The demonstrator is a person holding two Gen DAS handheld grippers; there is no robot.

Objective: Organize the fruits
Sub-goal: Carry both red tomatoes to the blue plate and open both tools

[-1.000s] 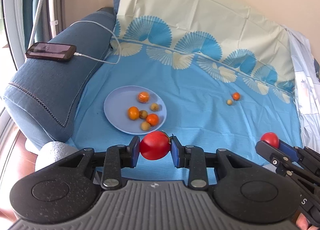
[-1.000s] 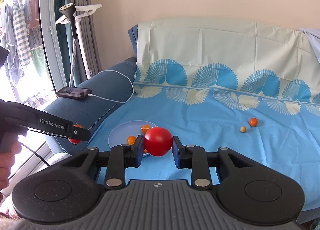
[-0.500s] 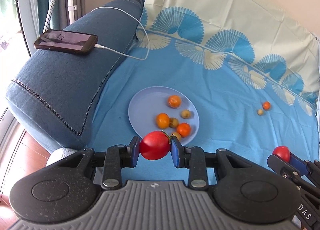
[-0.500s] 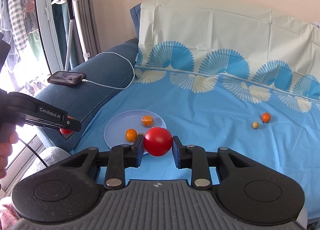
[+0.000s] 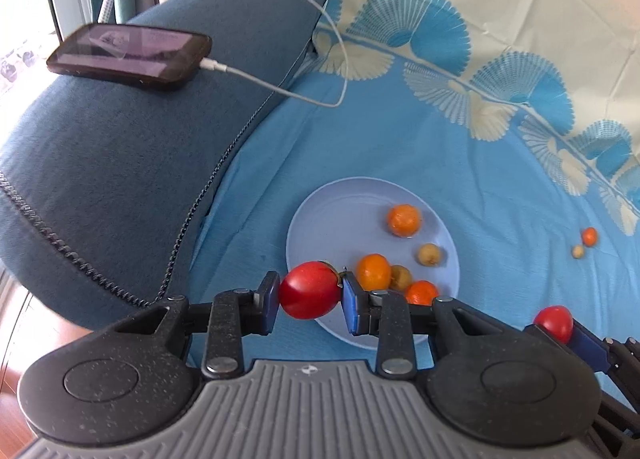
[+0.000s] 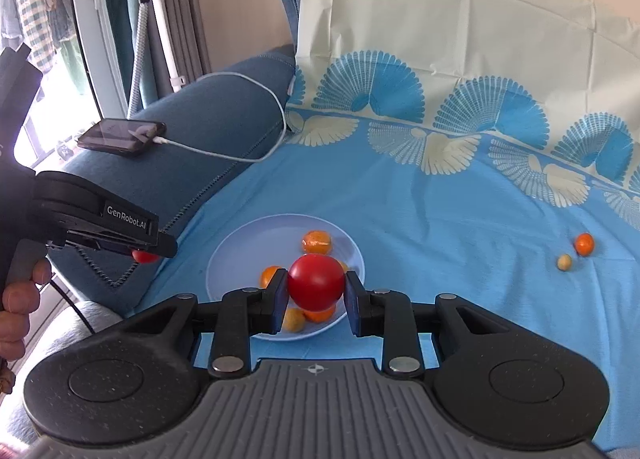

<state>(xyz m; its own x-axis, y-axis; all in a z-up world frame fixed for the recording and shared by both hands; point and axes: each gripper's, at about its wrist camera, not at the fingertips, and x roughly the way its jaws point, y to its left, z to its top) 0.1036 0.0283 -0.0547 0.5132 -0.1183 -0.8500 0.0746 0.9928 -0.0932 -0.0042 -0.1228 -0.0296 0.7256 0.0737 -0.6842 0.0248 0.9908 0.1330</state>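
My left gripper (image 5: 310,297) is shut on a red tomato (image 5: 309,290), held over the near left rim of a pale blue plate (image 5: 320,215). The plate holds several small orange and yellowish fruits (image 5: 404,219). My right gripper (image 6: 316,291) is shut on a second red tomato (image 6: 316,281), above the plate (image 6: 244,247) from the near side. In the left wrist view the right gripper's tomato (image 5: 554,323) shows at lower right. In the right wrist view the left gripper (image 6: 146,255) is left of the plate. A small orange fruit (image 6: 584,244) and a yellowish one (image 6: 564,261) lie loose on the blue sheet.
The plate sits on a sofa seat covered by a blue fan-patterned sheet (image 6: 440,211). A phone (image 5: 128,55) with a white charging cable (image 5: 304,99) lies on the dark blue armrest (image 5: 100,163) to the left. A pale covered backrest (image 6: 460,43) rises behind.
Both grippers have moved forward and left toward the plate, each still holding its tomato. The plate and phone now look larger and closer.
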